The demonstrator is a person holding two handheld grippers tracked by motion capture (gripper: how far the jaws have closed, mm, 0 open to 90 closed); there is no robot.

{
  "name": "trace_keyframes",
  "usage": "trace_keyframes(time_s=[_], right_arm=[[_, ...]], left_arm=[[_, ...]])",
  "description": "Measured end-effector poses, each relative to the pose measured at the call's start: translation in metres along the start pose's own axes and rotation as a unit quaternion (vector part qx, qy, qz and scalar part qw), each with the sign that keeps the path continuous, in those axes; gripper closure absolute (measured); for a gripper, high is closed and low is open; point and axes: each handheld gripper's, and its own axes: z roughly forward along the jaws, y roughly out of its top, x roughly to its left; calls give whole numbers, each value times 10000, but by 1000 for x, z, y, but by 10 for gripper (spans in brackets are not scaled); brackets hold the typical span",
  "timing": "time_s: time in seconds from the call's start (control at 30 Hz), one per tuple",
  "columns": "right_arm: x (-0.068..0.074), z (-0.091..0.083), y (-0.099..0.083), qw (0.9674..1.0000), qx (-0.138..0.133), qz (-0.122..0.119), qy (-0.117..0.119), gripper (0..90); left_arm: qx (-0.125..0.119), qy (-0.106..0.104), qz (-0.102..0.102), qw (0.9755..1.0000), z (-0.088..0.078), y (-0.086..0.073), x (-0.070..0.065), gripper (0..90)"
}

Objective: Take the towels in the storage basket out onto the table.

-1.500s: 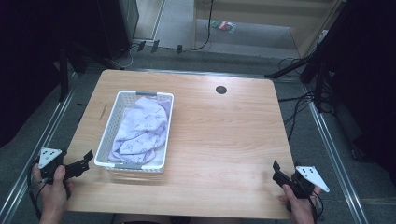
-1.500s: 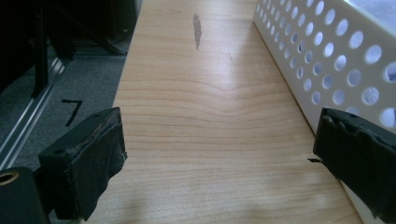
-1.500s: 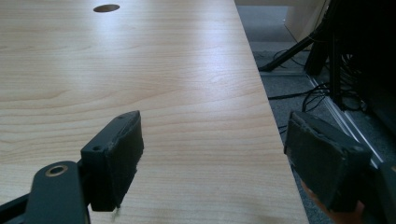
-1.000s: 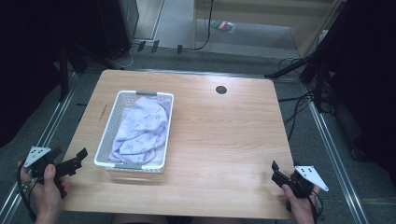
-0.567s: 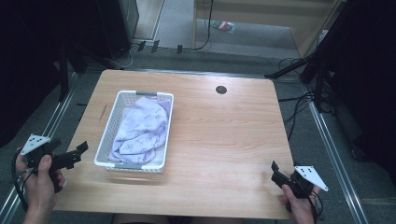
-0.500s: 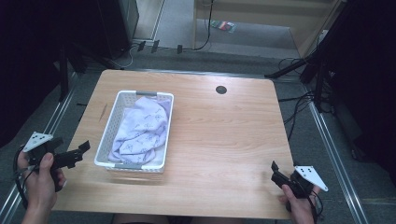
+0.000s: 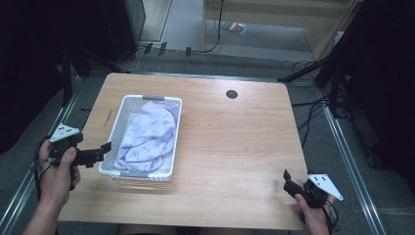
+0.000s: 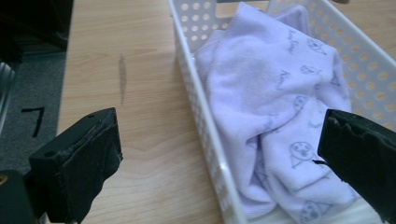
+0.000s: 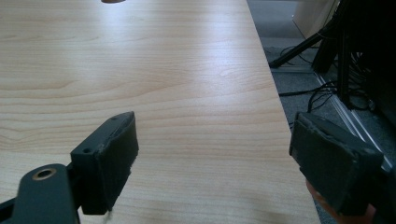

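bench: light wood-grain rectangular bench (image 7: 235, 142), small round dark grommet hole (image 7: 231, 94) near far edge, thin dark streak (image 8: 122, 77) on the wood left of the basket.
basket: white perforated plastic rectangular basket (image 7: 115, 126) on the left half of the bench, long axis running away from the person, grey handles at both short ends.
cloth: pale lilac printed towel, crumpled (image 7: 149, 134), lies inside the basket, covers most of its floor, bunched toward the near end.
left gripper: black two-jaw left gripper (image 7: 100, 150) held in the person's left hand (image 7: 57, 169) at the bench's left edge, pointing right at the basket's near-left corner; grey three-cornered plate on top.
left fingers: spread wide, holding nothing. In the left gripper view one finger (image 8: 81, 161) sits over bare wood left of the basket wall, the other over the towel; basket's left wall runs between them. Contact with the basket: can't tell.
right gripper: black two-jaw right gripper (image 7: 288, 180) in the right hand (image 7: 313, 215) at the near-right corner of the bench, well apart from basket and towel.
right fingers: spread wide, empty; left finger (image 9: 109, 156) over bare wood, the other past the bench's right edge.
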Motion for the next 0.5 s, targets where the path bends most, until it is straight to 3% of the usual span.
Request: trace_keyframes(time_s=[0.27,0.47,0.5], right_arm=[[1,2,1,9999,76,-1,-88,126],[1,2,1,9999,63,-31,-74,126],[1,2,1,10000,69,-35,-59,126]], left_arm=[[365,-167,327,9987,10,19,-22,0],[559,-283,406,9972,19,30,-32,0],[707,-350,426,9960,24,34,-37,0]])
